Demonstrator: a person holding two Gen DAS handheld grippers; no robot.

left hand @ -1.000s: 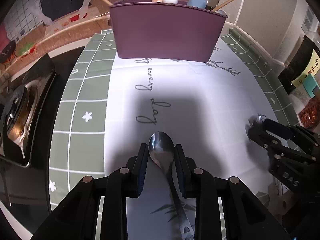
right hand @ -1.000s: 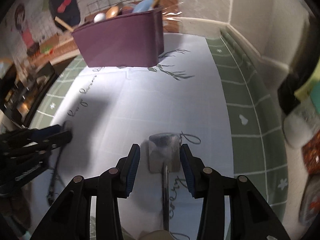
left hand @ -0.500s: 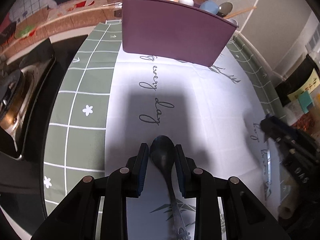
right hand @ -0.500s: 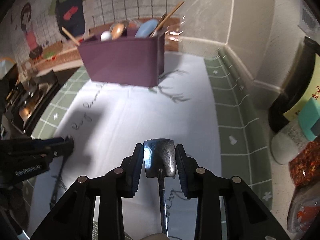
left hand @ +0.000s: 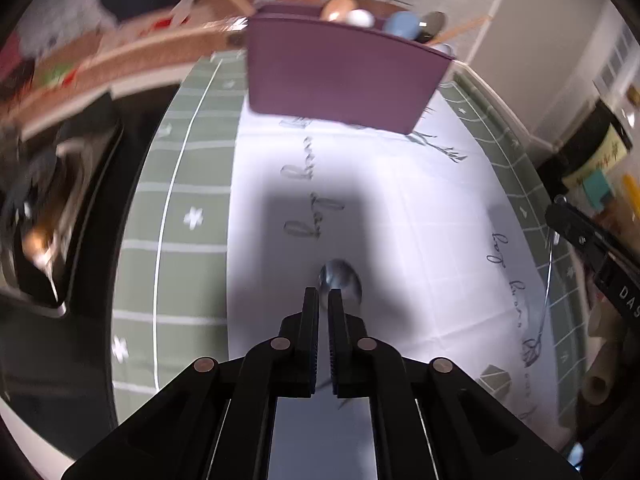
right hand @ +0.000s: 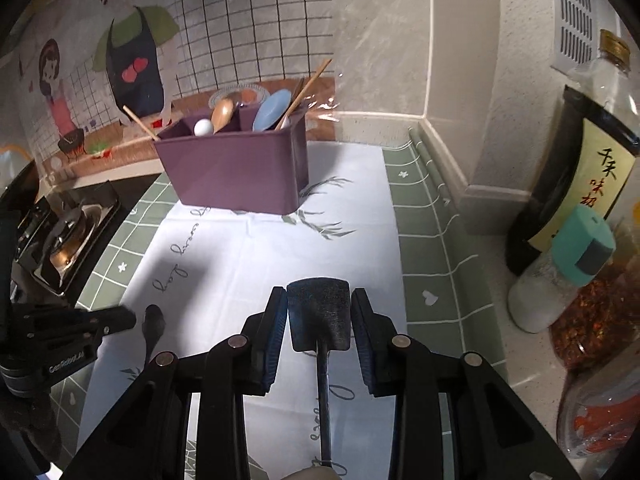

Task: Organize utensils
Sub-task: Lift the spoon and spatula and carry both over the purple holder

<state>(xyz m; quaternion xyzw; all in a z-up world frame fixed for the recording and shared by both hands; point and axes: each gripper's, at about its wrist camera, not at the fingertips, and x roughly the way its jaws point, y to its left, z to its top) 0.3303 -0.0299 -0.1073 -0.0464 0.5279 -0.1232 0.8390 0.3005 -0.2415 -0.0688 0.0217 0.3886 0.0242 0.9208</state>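
A purple utensil caddy (left hand: 340, 76) (right hand: 236, 172) stands at the back of the mat and holds several spoons and chopsticks. My left gripper (left hand: 324, 294) is shut on the neck of a metal spoon (left hand: 342, 280), whose bowl sticks out past the fingertips just over the white mat. In the right wrist view the same spoon (right hand: 154, 320) shows at the tip of the left gripper (right hand: 128, 320). My right gripper (right hand: 319, 300) is shut on the flat blade of a small metal spatula (right hand: 320, 316), held above the mat with its thin handle trailing down toward the camera.
The white mat (right hand: 240, 248) has a green checked border. A stove burner (right hand: 68, 240) lies beside its left edge. A dark sauce bottle (right hand: 580, 184), a teal-capped shaker (right hand: 560, 272) and a chili jar (right hand: 600, 320) crowd the right side by the wall corner.
The left jaws have closed from either side of the spoon onto its neck. The right jaws closed on the spatula blade and rose with it off the mat.
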